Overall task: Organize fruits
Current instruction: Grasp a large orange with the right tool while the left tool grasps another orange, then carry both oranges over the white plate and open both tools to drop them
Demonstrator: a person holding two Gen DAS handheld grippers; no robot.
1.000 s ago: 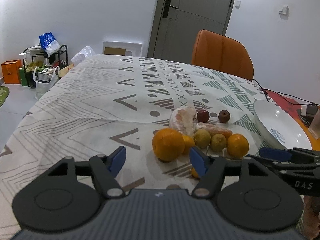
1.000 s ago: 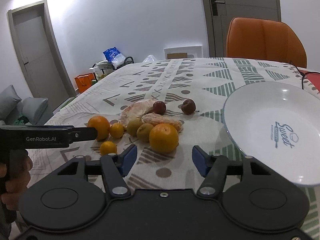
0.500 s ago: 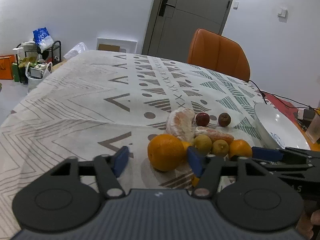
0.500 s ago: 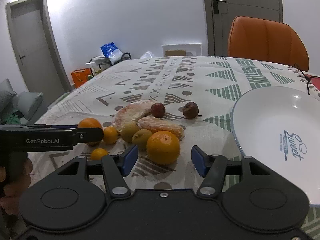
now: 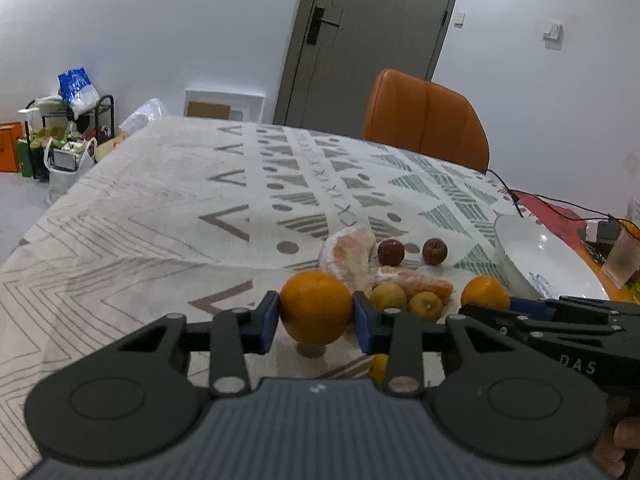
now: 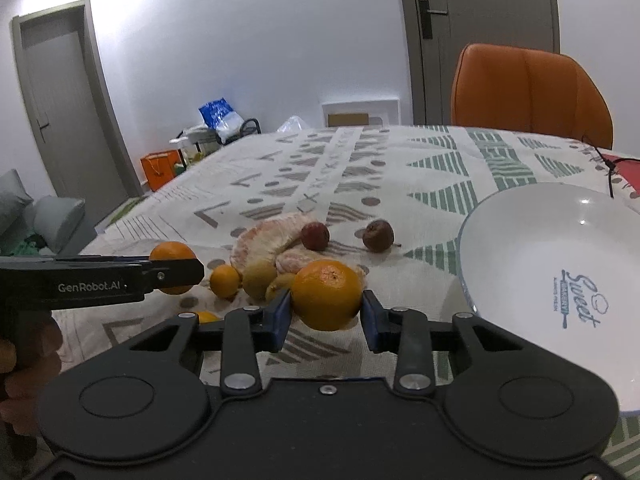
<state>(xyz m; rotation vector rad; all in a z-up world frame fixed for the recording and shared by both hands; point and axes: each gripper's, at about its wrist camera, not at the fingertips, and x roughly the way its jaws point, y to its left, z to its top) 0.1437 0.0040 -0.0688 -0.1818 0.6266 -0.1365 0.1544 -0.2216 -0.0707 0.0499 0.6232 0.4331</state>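
Left wrist view: the left tongs (image 5: 316, 318) pinch a big orange (image 5: 316, 307) just above the surface (image 5: 160, 216). The right tongs (image 6: 326, 312) pinch another orange (image 6: 326, 295), near the white bowl (image 6: 520, 240).

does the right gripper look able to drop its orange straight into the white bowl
Probably yes. The right gripper is shut on an orange, and the white bowl sits just to its right, open and empty, with nothing between them.
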